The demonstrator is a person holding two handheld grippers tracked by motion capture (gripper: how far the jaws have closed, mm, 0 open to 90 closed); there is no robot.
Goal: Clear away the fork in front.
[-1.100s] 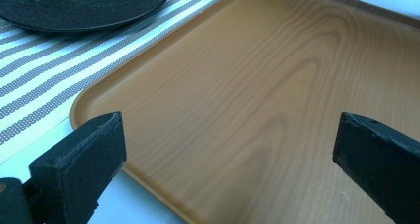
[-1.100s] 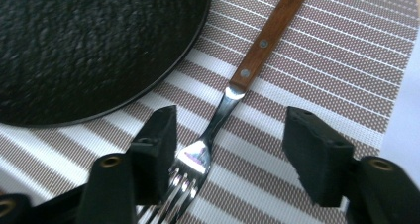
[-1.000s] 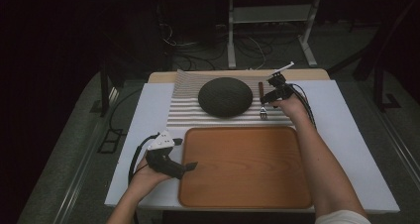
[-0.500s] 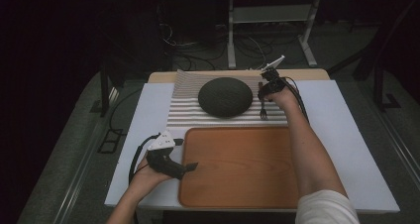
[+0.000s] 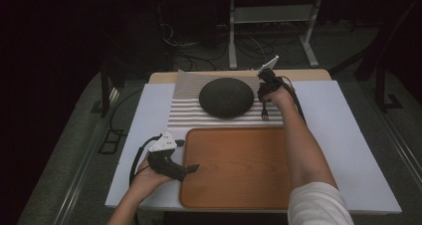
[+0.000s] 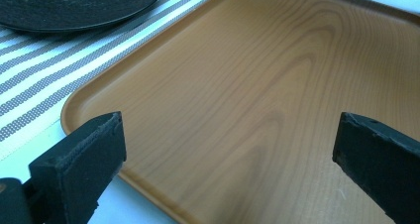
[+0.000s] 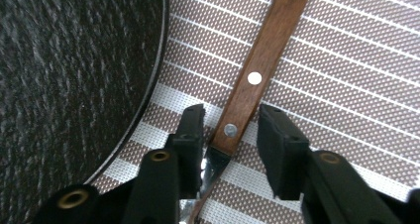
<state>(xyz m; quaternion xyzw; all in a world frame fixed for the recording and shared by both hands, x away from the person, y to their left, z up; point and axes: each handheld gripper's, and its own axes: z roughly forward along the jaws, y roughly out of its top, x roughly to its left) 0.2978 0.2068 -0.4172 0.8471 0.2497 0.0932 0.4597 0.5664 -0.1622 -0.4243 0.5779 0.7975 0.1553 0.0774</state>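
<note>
A fork (image 5: pixel 265 114) with a wooden handle (image 7: pixel 257 65) lies on the striped placemat (image 5: pixel 186 105), just right of a dark round plate (image 5: pixel 226 96). My right gripper (image 5: pixel 265 96) points down over it. Its jaws (image 7: pixel 230 120) straddle the handle where wood meets metal. They have just been closing, and a thin gap shows on each side of the handle. My left gripper (image 5: pixel 190 170) rests at the near left corner of the wooden tray (image 5: pixel 234 165). It stands wide open (image 6: pixel 230 135) with nothing but bare tray (image 6: pixel 247 60) between its pads.
The placemat (image 7: pixel 346 60) and plate (image 7: pixel 74 85) sit at the far middle of the white table top (image 5: pixel 343 135), with the tray in front of them. Cables and a metal stand (image 5: pixel 271 16) lie on the floor beyond the table.
My right hand has shifted a little left and down onto the fork, and its jaws have narrowed around the handle. The left hand has stayed put.
</note>
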